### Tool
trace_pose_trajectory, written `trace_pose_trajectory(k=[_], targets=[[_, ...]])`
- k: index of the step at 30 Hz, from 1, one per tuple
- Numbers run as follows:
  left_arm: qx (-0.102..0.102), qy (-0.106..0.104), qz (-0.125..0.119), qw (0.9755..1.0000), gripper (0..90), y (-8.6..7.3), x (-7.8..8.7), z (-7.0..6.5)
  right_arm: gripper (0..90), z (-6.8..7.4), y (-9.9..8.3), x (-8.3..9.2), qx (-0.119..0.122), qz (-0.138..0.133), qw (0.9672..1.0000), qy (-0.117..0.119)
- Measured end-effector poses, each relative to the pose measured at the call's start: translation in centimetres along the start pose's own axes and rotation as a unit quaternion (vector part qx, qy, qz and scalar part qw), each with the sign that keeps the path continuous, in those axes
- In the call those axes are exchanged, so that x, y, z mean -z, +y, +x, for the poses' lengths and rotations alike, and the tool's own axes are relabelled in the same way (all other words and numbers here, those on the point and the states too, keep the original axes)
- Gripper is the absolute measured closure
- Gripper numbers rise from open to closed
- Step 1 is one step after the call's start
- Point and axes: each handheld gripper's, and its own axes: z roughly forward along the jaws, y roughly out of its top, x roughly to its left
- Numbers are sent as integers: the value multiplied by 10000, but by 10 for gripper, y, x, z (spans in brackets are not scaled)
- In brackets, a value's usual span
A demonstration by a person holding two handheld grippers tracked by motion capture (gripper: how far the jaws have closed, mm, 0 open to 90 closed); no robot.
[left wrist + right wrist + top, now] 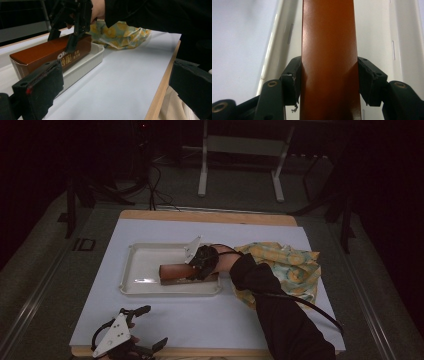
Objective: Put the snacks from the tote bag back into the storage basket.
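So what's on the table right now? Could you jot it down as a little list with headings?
Surface: white sheet on a wooden table
Tray: white tray, near the middle
Box: long brown box, in the tray
Right claw: shut on the box, one jaw on each long side
Left claw: open, holding nothing, at the near edge
Cloth: yellow patterned cloth, bunched up to the right of the tray

Box (176, 271) in tray (131, 265), cloth (292, 265) right.

brown box (176, 270), white tray (131, 270), yellow-patterned cloth (292, 265)
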Motion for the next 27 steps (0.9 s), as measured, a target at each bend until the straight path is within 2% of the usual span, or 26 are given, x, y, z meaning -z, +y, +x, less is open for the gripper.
trace_pose_trajectory(k=[5, 15, 17, 19, 20, 22, 25, 27], targets=[[8, -6, -1, 10000, 0, 0, 0, 0, 424, 0, -1, -7, -21, 132, 9999, -35], [3, -12, 9, 10000, 0, 0, 0, 1, 421, -3, -2, -12, -102, 171, 9998, -31], [9, -8, 7, 10000, 0, 0, 0, 1, 405, -2, -1, -11, -105, 122, 9999, 50], [16, -15, 6, 10000, 0, 0, 0, 1, 382, -1, 0, -9, -124, 129, 9998, -89], [16, -15, 12, 10000, 0, 0, 0, 1, 367, -2, 0, -7, -154, 75, 9998, -40], [18, -19, 19, 10000, 0, 0, 0, 1, 322, -3, 3, -3, -210, 77, 9997, -98], [17, -12, 17, 10000, 0, 0, 0, 1, 308, -4, 5, 6, -235, -10, 9996, -136], [23, -9, 11, 10000, 0, 0, 0, 1, 291, -3, 6, 11, -269, 26, 9995, -149]])
